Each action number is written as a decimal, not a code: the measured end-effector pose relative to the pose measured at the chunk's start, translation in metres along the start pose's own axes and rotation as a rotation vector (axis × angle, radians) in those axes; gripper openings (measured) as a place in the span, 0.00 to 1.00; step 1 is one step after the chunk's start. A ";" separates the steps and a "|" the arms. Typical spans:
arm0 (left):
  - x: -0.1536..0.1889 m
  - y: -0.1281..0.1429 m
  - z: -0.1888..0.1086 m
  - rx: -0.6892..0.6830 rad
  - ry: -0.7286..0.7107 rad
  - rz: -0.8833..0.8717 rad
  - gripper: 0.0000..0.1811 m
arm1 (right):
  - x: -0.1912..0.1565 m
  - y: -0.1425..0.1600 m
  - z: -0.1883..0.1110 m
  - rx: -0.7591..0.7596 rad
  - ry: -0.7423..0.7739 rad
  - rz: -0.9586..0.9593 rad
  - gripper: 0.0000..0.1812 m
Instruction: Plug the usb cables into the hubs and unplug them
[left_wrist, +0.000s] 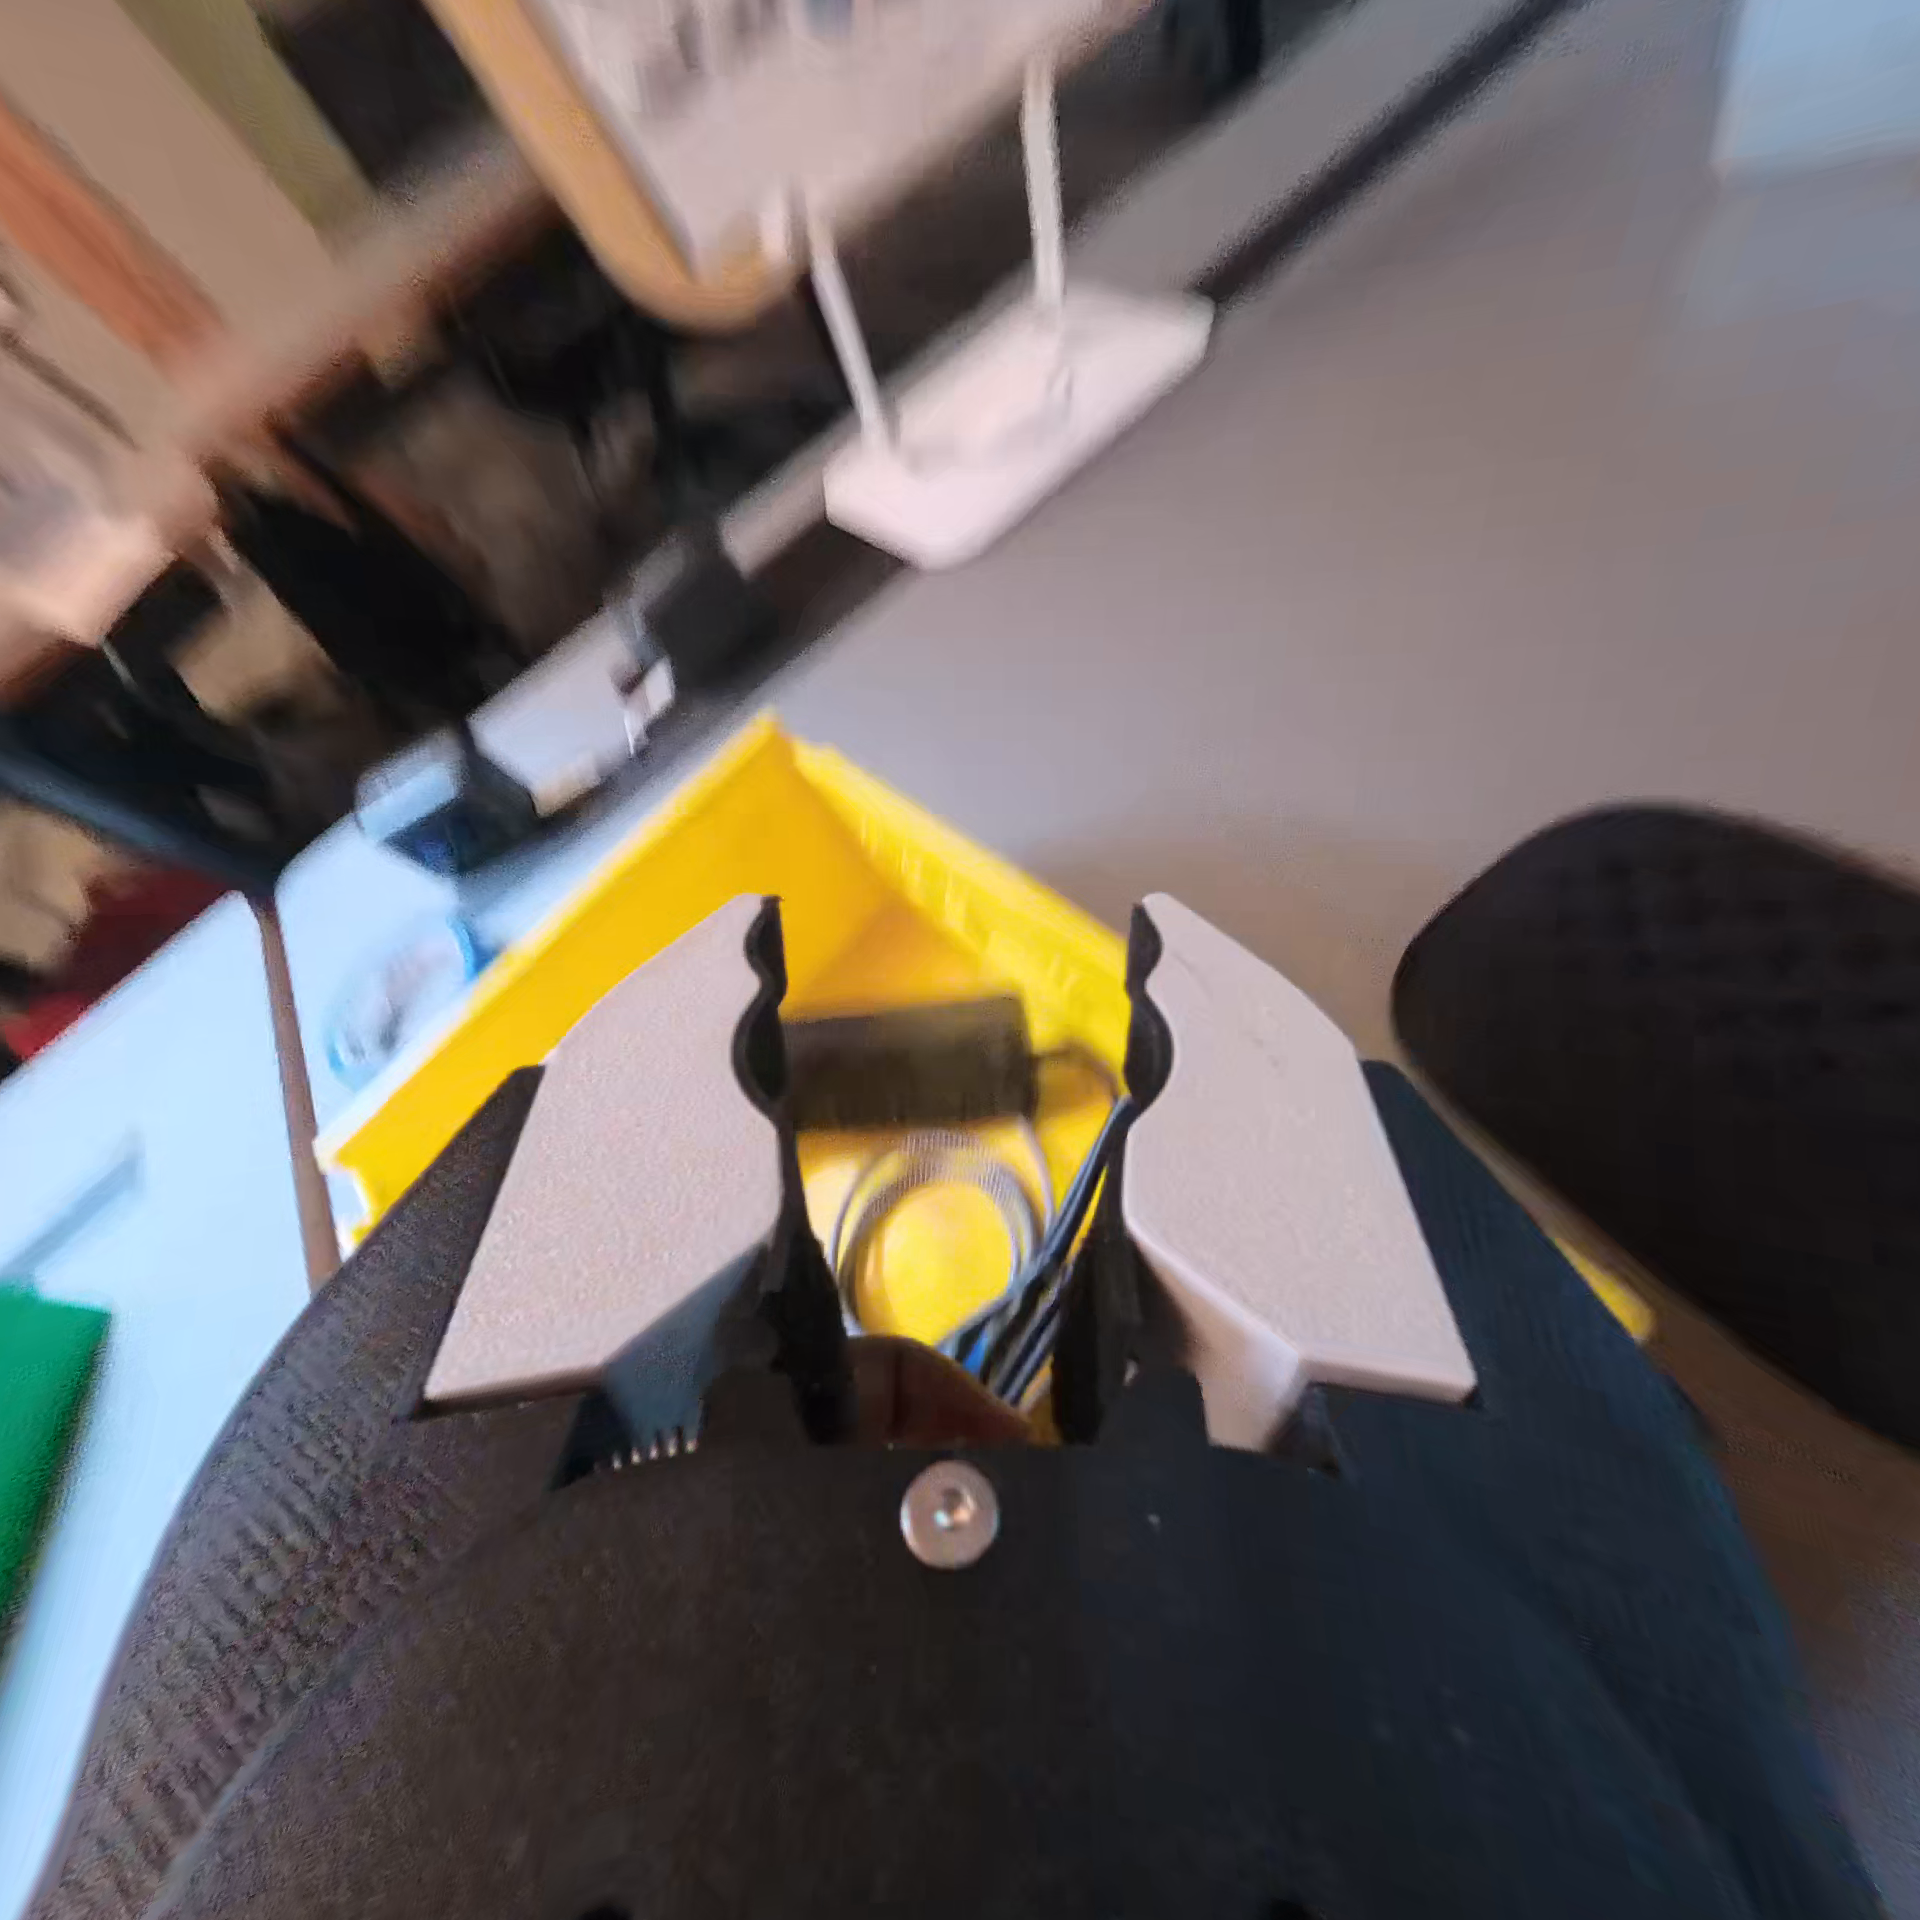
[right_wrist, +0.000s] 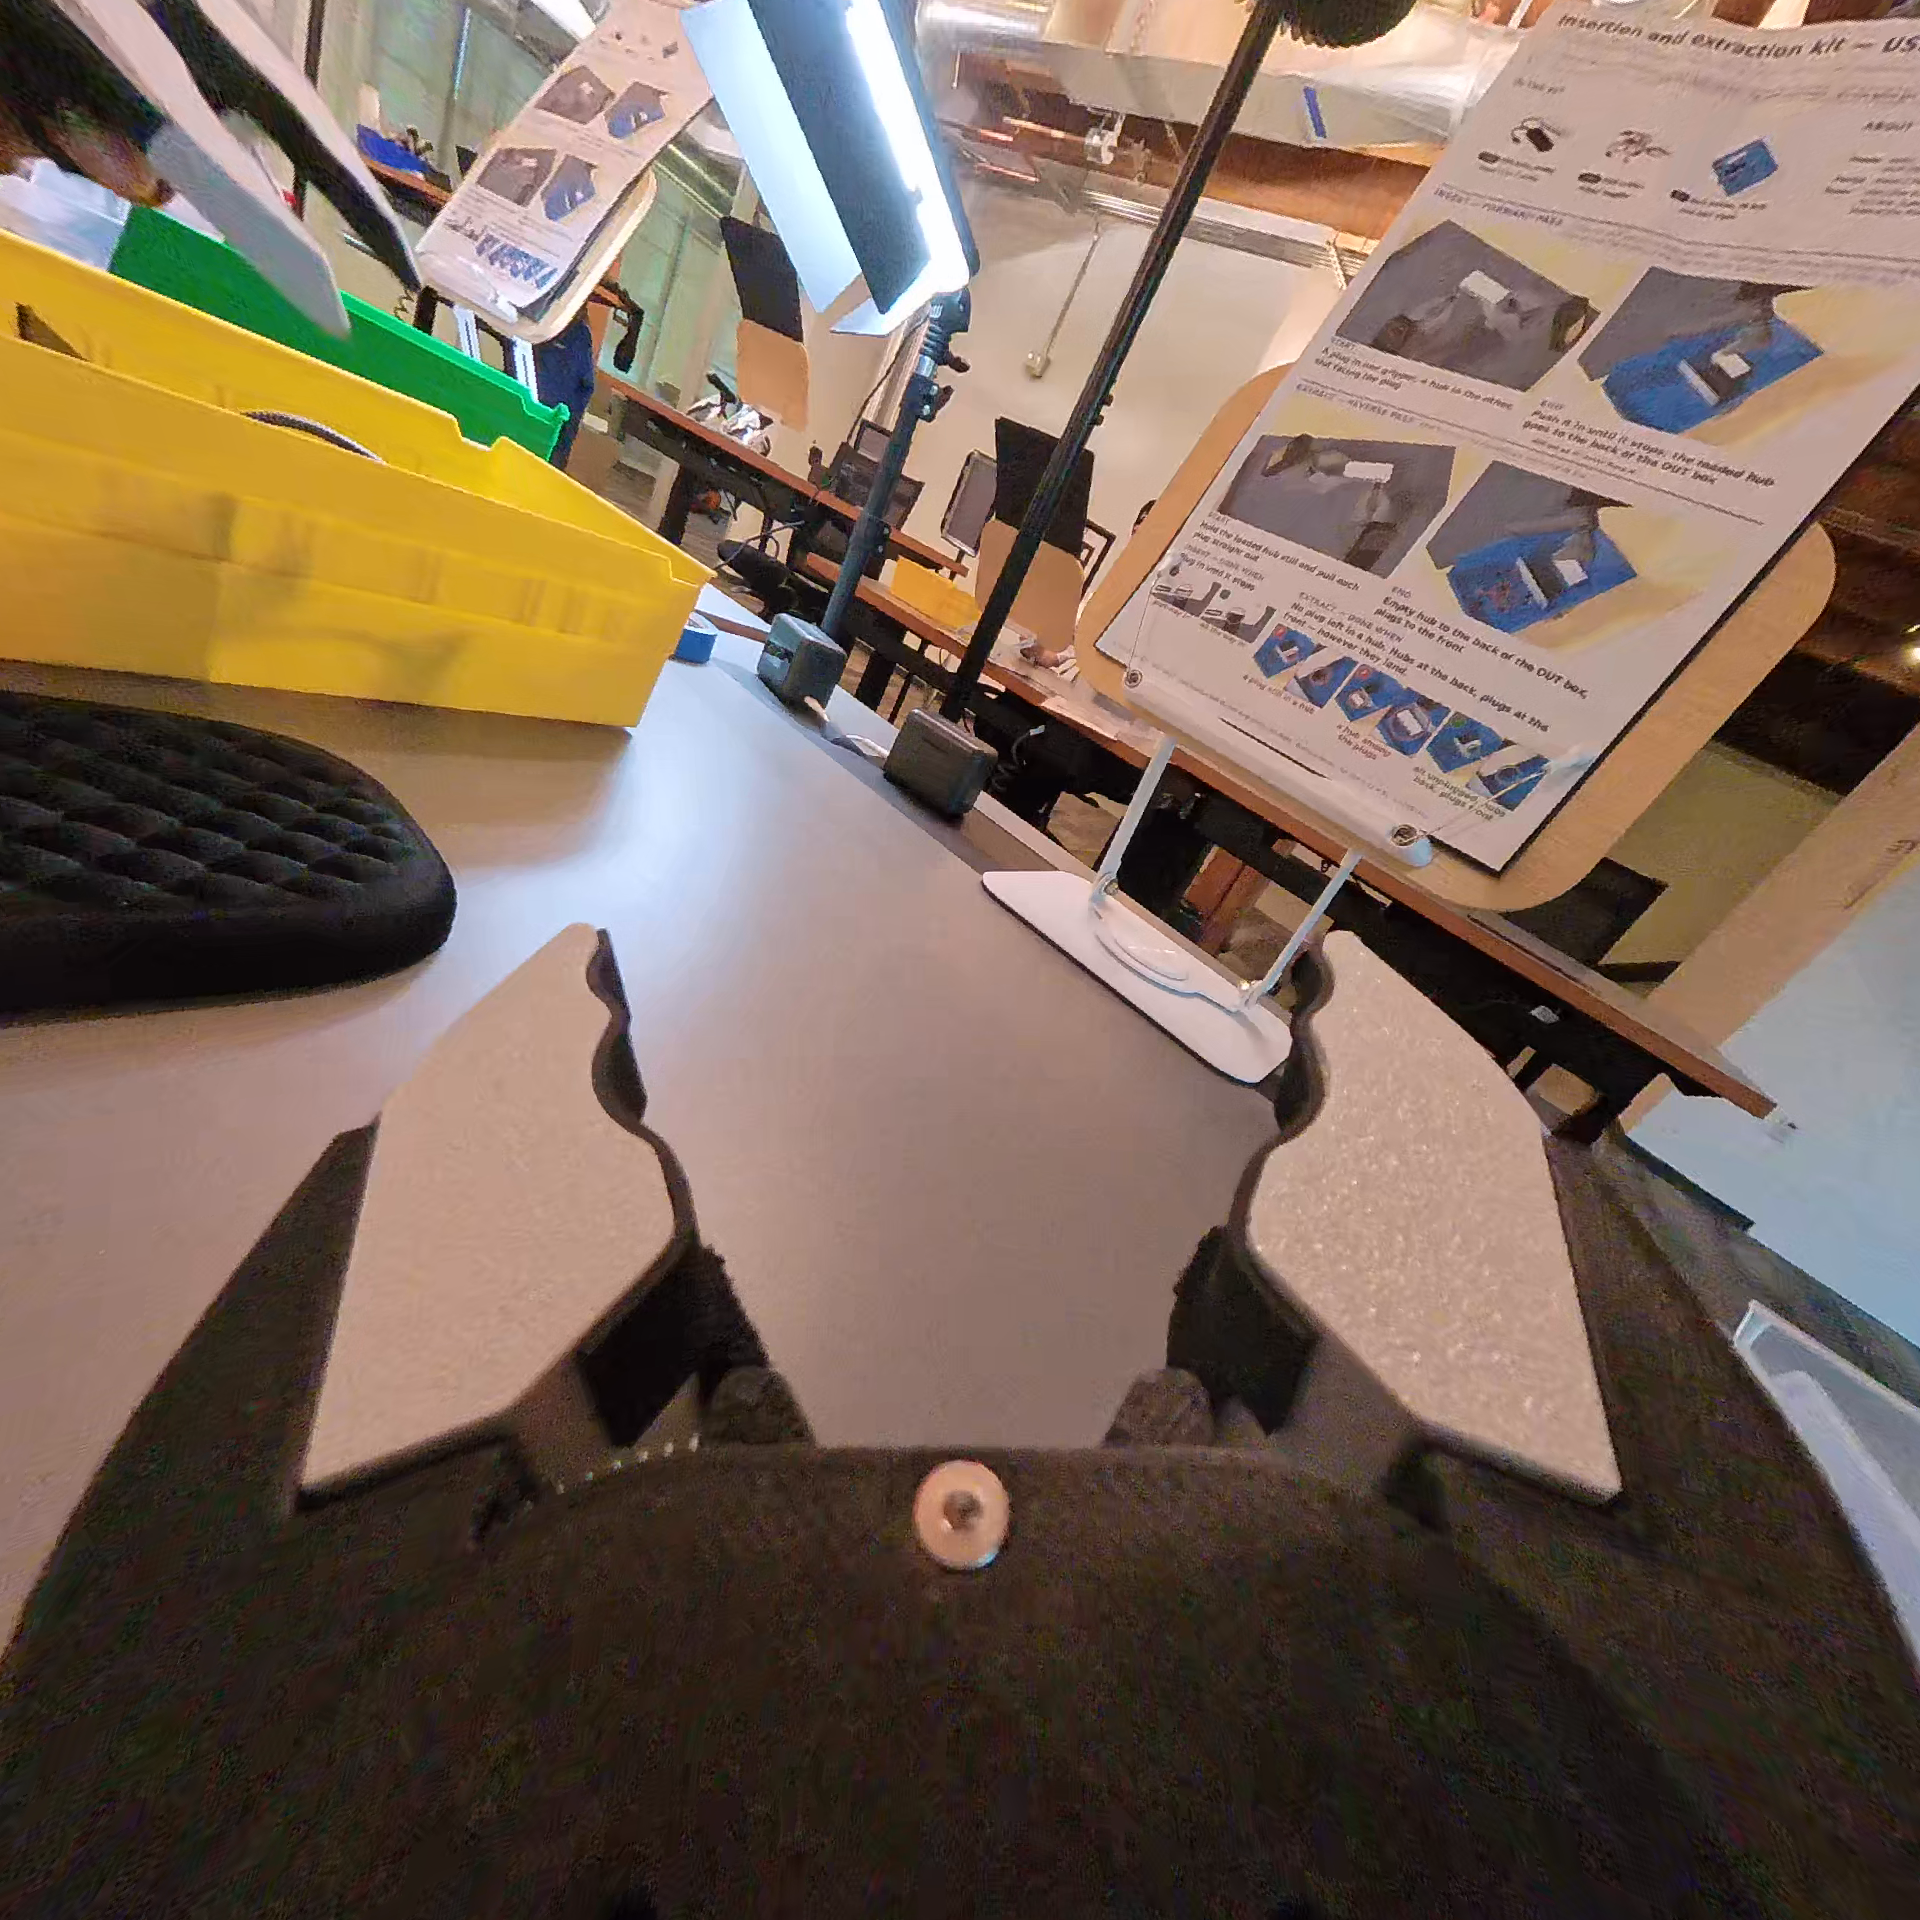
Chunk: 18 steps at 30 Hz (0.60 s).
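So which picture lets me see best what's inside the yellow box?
The left wrist view. It looks down into the yellow box, showing a dark hub and coiled cables, though blurred. The right wrist view shows the box only from outside; its contents are hidden.

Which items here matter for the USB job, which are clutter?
Job: hub, coiled cable, yellow bin, left tongs open over the bin, right tongs open, empty.
Clutter: black mat, instruction board, green bin, lamp, tape roll.
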<state>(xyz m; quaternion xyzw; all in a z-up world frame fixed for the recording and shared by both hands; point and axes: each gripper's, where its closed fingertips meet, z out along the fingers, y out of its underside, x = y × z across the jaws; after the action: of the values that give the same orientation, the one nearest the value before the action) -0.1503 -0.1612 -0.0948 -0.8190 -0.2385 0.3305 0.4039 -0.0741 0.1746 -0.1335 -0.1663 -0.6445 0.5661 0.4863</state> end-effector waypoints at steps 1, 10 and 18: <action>-0.010 0.025 0.007 -0.131 0.010 -0.023 0.34 | 0.000 0.000 0.000 0.000 0.000 -0.001 0.66; -0.057 0.142 0.049 -0.666 -0.057 0.023 0.27 | -0.004 0.003 0.002 -0.021 -0.017 -0.029 0.65; -0.069 0.168 0.062 -0.782 -0.105 0.119 0.01 | -0.006 0.005 0.002 -0.032 -0.028 -0.040 0.63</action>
<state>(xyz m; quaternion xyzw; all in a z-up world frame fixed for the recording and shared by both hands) -0.2212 -0.2694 -0.2359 -0.9054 -0.3188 0.2790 0.0292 -0.0745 0.1703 -0.1400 -0.1533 -0.6632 0.5482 0.4859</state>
